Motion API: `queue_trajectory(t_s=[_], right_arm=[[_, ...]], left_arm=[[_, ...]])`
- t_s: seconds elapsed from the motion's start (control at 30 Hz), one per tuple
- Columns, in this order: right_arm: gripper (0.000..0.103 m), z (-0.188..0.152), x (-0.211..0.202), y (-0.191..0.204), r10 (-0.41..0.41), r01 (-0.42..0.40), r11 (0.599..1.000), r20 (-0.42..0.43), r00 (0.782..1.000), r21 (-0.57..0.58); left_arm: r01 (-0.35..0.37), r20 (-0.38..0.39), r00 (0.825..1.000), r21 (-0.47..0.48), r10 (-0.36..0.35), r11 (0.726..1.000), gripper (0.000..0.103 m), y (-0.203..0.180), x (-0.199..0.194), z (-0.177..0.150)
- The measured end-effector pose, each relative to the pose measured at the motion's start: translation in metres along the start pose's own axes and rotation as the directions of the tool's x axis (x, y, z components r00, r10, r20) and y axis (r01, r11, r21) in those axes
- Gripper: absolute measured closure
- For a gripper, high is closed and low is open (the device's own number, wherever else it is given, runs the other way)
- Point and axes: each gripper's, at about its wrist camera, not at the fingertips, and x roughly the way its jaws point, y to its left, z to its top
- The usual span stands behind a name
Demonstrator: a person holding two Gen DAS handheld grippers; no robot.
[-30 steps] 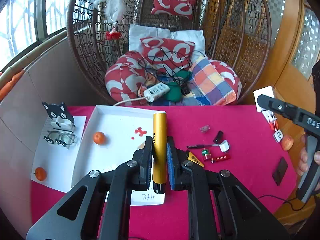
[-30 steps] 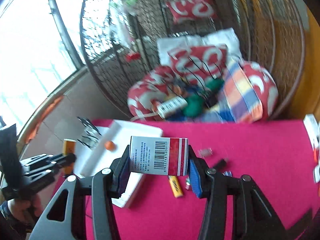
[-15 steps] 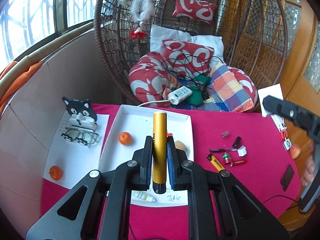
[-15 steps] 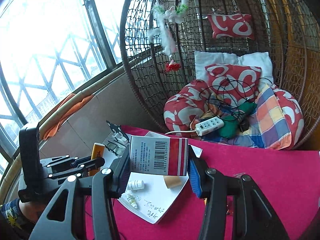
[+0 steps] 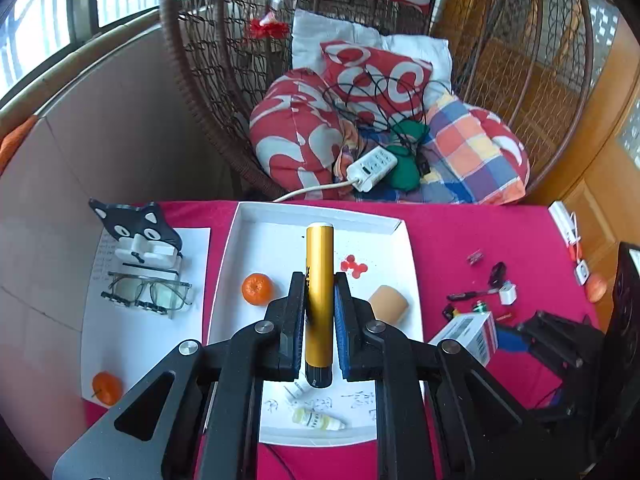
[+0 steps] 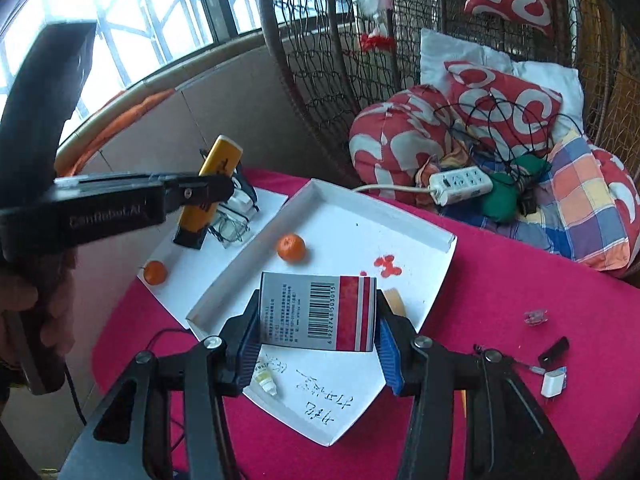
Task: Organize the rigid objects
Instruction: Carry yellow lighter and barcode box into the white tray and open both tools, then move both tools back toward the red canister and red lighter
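My left gripper (image 5: pixel 319 312) is shut on a gold tube (image 5: pixel 319 296) with a black end, held above the white tray (image 5: pixel 248 240). It also shows in the right wrist view (image 6: pixel 208 196), left of the tray (image 6: pixel 436 240). My right gripper (image 6: pixel 318 332) is shut on a red, white and grey box (image 6: pixel 318 311) with a barcode, over the tray's near half; the box shows in the left wrist view (image 5: pixel 468 334) at the tray's right edge. In the tray lie a tangerine (image 5: pixel 257 289), a tan piece (image 5: pixel 387 304) and a small dropper bottle (image 5: pixel 316 420).
Left of the tray, a white sheet (image 5: pixel 116 328) carries a cat-shaped stand (image 5: pixel 136 236), glasses (image 5: pixel 148 292) and a second tangerine (image 5: pixel 106 388). Several small items (image 5: pixel 488 292) lie on the red cloth to the right. A wicker chair with cushions (image 5: pixel 360 120) stands behind the table.
Both grippers have moved over the tray with their loads still held. The right gripper has come in to the tray's right edge beside the left one.
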Motion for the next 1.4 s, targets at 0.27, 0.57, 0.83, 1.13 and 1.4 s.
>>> queue_trajectory(t_s=[0.27,0.57,0.83,1.13,1.4], right_arm=[[0.053,-0.015,0.031,0.022,-0.04,0.035,0.998,-0.079,0.996,-0.06],[0.052,-0.019,0.055,0.027,-0.095,0.085,0.992,-0.113,0.989,-0.093],[0.022,-0.022,0.057,0.02,-0.099,0.096,0.994,-0.08,0.992,-0.05],[0.0,-0.031,0.036,0.015,-0.111,0.11,0.992,-0.02,0.994,-0.06],[0.0,-0.051,0.009,-0.034,-0.095,0.095,0.995,-0.001,0.995,0.04]], left_arm=[[-0.025,-0.093,0.995,0.035,0.028,0.999,0.09,-0.001,0.05,0.009],[-0.047,-0.161,0.985,0.041,0.053,0.998,0.09,0.002,0.08,0.016],[-0.114,-0.099,0.989,0.008,0.114,0.993,0.001,0.015,0.074,0.017],[-0.165,-0.084,0.983,-0.044,0.161,0.985,0.0,0.012,0.064,0.009],[-0.116,-0.081,0.99,-0.011,0.115,0.993,0.0,-0.053,0.061,0.006]])
